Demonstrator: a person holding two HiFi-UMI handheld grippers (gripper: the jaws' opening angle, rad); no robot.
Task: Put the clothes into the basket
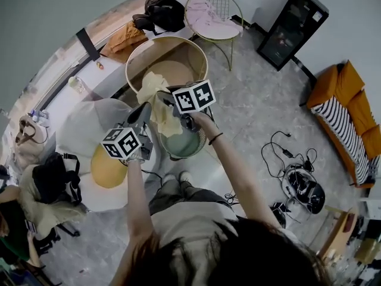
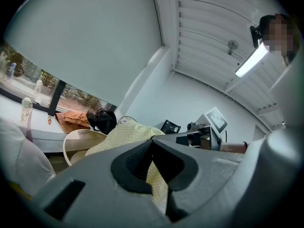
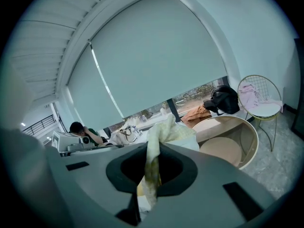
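Head view, from above: found a pale yellow garment [image 1: 152,88] held up in the air before the person, between the two grippers. Saw the left gripper [image 1: 144,109] clenched on one part of it and the right gripper [image 1: 164,98] clenched on another part just beside, with loose folds hanging down between and under them.

Left gripper view: confirmed the left gripper [image 2: 153,167] closed on a narrow strip of the garment [image 2: 126,137], with the rest spreading out past the jaws. Right gripper view: confirmed the same for the right gripper [image 3: 151,170], jaws pinched on a twisted bunch of the garment [image 3: 166,132] rising above them and hanging below.

Judged the garment thin, soft and very light: no stiffness, no danger of breaking, only some danger of sliding out from a pinch on a single layer. Thought it best to take hold on a gathered fold near an edge, as apparently done by both grips.

Noticed a round greenish basket [image 1: 189,148] with a wire rim on the floor [image 1: 250,112], right under the hanging folds and near the person's feet; could not tell about contact between the lowest fold and it. Noticed also a larger round cream tub [image 1: 196,52] further away, behind the garment in this view; could not decide surely between the two as the task's goal.
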